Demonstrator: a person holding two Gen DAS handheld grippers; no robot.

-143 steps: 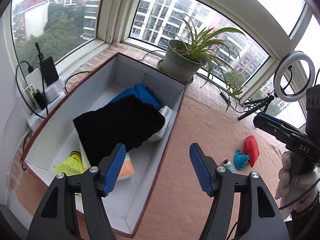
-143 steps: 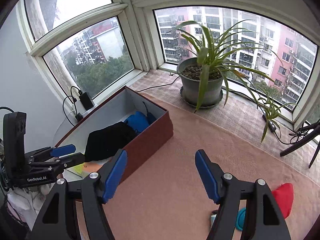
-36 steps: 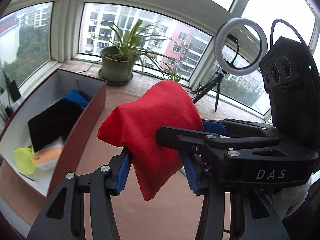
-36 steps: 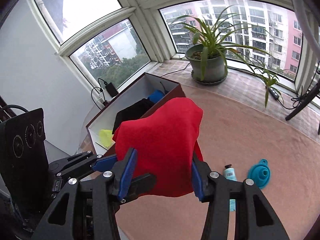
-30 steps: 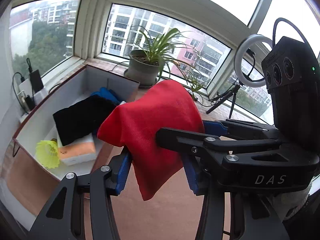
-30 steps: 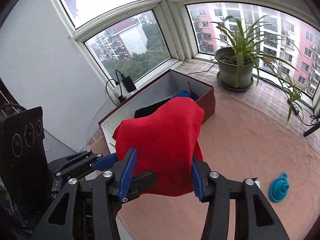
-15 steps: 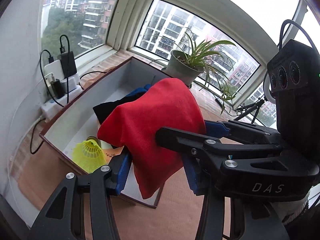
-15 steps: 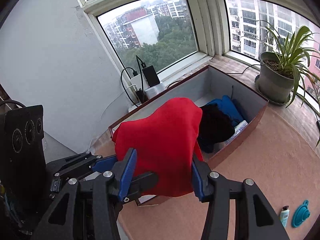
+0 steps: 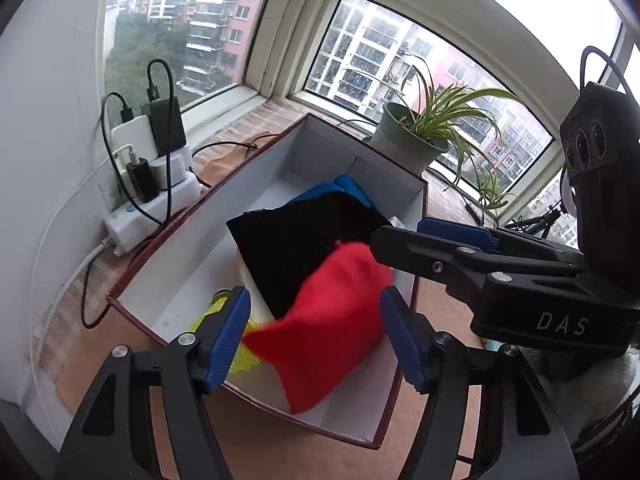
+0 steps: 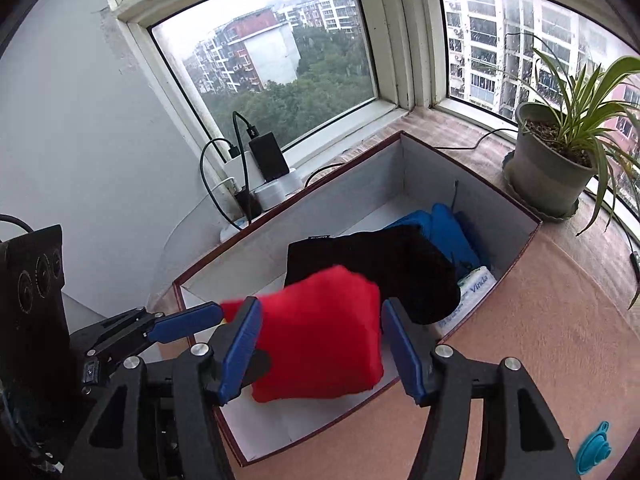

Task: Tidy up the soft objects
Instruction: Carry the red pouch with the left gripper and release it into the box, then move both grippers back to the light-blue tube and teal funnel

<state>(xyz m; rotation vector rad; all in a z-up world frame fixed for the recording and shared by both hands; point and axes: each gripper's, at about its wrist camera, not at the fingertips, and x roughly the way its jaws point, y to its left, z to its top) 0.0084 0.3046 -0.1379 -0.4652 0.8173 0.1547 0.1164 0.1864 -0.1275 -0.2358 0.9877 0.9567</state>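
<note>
Left wrist view: the left gripper (image 9: 316,332) has just been opening, its pads clear of the blurred red cloth (image 9: 332,320) dropping into the box (image 9: 404,360); both grippers should keep clear of the walls. Right wrist view: the right gripper (image 10: 320,346) has likewise just spread, releasing the cloth beside the black cloth (image 10: 384,268), so lifting straight up seems best.

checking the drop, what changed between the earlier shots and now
Both grippers carried the red cloth over the box. The left gripper and right gripper have just been opening and let it go; it now drops blurred into the box beside the black cloth. The box's contents and the plant stayed put.
</note>
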